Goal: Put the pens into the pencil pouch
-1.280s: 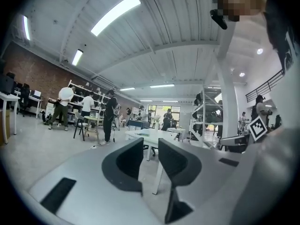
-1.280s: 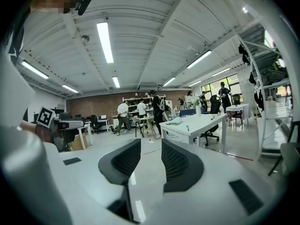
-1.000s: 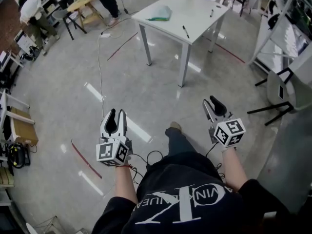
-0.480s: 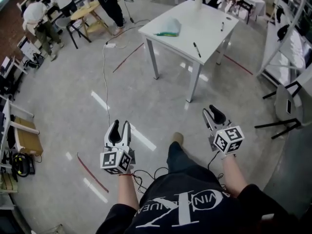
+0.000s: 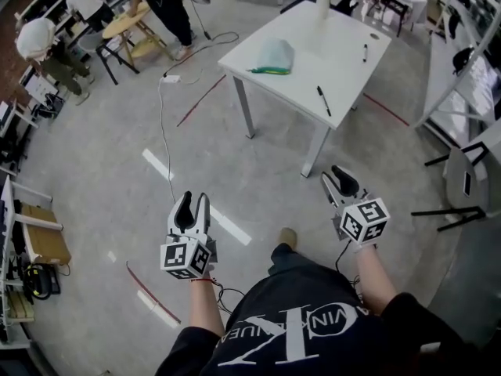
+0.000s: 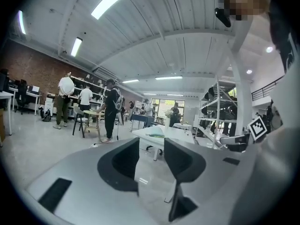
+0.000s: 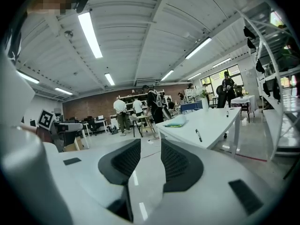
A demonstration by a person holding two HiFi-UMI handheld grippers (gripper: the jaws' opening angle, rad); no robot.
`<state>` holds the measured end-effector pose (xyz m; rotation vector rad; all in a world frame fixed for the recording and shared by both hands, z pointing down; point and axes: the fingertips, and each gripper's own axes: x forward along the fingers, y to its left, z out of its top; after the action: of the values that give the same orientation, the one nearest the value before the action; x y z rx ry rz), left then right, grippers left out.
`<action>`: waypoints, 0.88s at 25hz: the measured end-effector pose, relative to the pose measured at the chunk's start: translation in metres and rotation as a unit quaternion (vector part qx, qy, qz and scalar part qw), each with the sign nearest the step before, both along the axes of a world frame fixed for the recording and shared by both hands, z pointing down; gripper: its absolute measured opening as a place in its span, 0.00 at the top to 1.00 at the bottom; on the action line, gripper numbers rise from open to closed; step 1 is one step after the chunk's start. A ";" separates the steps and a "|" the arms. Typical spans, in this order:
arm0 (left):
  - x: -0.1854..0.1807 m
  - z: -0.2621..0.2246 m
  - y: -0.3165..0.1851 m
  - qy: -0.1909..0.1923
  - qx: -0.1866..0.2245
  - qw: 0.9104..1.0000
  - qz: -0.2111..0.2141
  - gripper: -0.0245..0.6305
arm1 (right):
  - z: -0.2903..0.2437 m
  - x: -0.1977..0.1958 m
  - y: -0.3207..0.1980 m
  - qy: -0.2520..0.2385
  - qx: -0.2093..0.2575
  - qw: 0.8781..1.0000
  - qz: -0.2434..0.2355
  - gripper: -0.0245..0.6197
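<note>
On a white table [image 5: 313,61] ahead lies a pale teal pencil pouch [image 5: 274,56], with one black pen [image 5: 322,100] near the front edge and a second pen [image 5: 365,52] farther back. Both grippers hang over the bare floor, well short of the table. My left gripper [image 5: 192,202] is open and holds nothing; its own view shows the left gripper [image 6: 151,146] aimed at the pouch [image 6: 154,134]. My right gripper [image 5: 340,182] is also open and empty. Past the right gripper [image 7: 151,149] I see the pouch [image 7: 177,122] and the near pen [image 7: 198,135].
A white vase [image 5: 322,2] stands at the table's far end. A cable [image 5: 163,108] and red tape lines cross the floor on the left. People work around a wooden stool [image 5: 125,22] at the back left. Metal shelving [image 5: 462,37] and a black stand [image 5: 446,186] are on the right.
The person has walked forward, carrying both grippers toward the table, which now sits nearer and larger in the head view. Both grippers stay empty.
</note>
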<state>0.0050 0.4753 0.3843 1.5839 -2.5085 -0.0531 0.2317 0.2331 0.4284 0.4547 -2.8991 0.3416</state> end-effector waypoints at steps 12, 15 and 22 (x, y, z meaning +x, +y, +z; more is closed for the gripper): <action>-0.061 -0.002 -0.114 -0.001 0.012 0.999 0.039 0.72 | 0.005 -0.047 -0.089 0.001 -0.007 1.000 0.026 0.74; -0.063 -0.004 -0.141 -0.003 0.016 0.998 0.055 0.72 | 0.011 -0.040 -0.104 0.005 -0.012 0.999 0.039 0.74; -0.057 -0.007 -0.191 -0.009 0.014 0.995 0.096 0.72 | 0.015 -0.022 -0.129 0.000 -0.025 0.997 0.072 0.74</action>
<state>-0.0519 0.2848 0.3774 1.8354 -2.3665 -0.0491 0.2097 0.1043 0.4432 0.6557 -2.8573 0.4348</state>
